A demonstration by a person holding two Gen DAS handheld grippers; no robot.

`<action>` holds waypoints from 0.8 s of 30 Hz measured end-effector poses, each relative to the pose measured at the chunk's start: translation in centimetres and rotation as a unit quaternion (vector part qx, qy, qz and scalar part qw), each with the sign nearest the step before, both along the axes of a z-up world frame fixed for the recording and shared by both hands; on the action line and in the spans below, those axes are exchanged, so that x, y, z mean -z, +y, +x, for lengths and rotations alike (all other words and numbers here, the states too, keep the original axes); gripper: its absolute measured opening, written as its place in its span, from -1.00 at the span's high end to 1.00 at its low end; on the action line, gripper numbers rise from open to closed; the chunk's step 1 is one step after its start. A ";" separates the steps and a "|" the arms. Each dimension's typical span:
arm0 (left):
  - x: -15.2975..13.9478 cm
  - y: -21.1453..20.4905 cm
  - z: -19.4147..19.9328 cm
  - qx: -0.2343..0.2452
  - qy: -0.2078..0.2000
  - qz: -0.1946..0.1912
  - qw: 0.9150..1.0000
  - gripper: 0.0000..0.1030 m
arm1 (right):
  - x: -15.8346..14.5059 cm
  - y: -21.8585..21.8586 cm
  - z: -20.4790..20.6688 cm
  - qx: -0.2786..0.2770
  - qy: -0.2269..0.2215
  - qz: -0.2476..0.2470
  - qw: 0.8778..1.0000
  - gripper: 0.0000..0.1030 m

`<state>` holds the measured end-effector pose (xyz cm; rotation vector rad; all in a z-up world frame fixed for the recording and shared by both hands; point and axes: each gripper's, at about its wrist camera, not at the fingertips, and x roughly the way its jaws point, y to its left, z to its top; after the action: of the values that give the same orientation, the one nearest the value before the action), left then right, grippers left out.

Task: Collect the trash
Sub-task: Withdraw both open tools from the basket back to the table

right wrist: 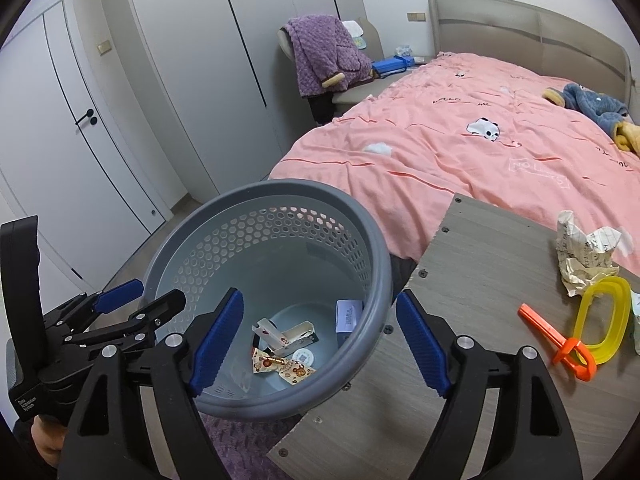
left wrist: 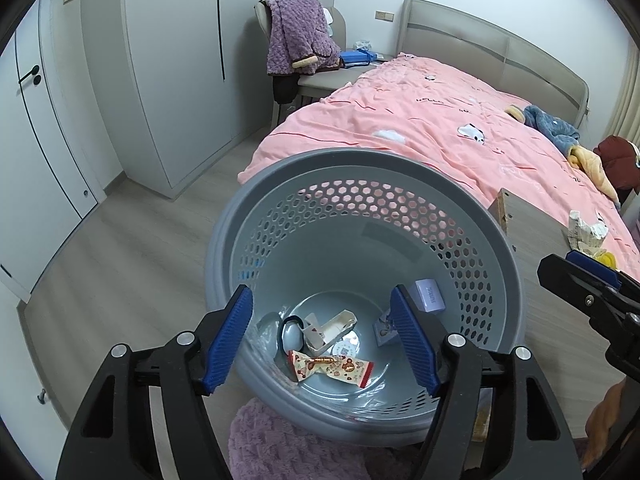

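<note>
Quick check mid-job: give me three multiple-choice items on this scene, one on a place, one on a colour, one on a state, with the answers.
1. Where does the crumpled paper lie?
A. on the grey board
B. in the basket
C. on the chair

2. What colour is the basket?
A. pink
B. grey-blue
C. yellow

3. How do the right gripper's jaws stand?
A. shut on a wrapper
B. shut on the basket rim
C. open, holding nothing

Answers:
1. A, it sits on the board beside the yellow ring.
2. B, rim and perforated wall are grey-blue.
3. C, the blue pads stand wide apart, pressing on nothing.
</note>
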<state>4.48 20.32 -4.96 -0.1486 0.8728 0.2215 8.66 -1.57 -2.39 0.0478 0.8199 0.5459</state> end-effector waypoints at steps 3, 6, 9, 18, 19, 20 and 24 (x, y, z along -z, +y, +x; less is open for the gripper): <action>0.0 -0.7 0.3 0.006 0.001 0.001 1.000 -0.33 | 0.0 -0.8 0.2 0.009 -0.001 0.002 1.000 -0.59; -0.1 -1.3 0.7 0.014 -0.003 -0.002 1.000 -0.33 | -0.2 -1.9 0.4 0.021 -0.002 0.003 1.000 -0.60; -0.2 -1.9 1.0 0.022 -0.003 -0.008 1.000 -0.33 | -0.6 -3.0 0.4 0.035 -0.006 0.002 0.999 -0.60; -1.4 -5.2 1.8 0.065 -0.013 -0.004 0.998 -0.33 | -1.4 -6.8 -0.5 0.076 -0.018 0.010 0.997 -0.64; -1.5 -5.7 1.8 0.070 -0.014 -0.002 0.997 -0.33 | -1.5 -7.2 -0.6 0.081 -0.019 0.011 0.996 -0.65; -1.6 -6.0 1.9 0.073 -0.015 -0.001 0.997 -0.33 | -1.5 -7.6 -0.7 0.085 -0.020 0.012 0.996 -0.65; -2.1 -7.5 1.8 0.086 -0.017 -0.002 0.996 -0.33 | -1.5 -9.4 -1.4 0.099 -0.018 0.015 0.995 -0.65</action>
<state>6.31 12.81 -2.88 -0.0788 0.8473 0.0559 7.27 -11.02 -0.84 0.1451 0.7619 0.3702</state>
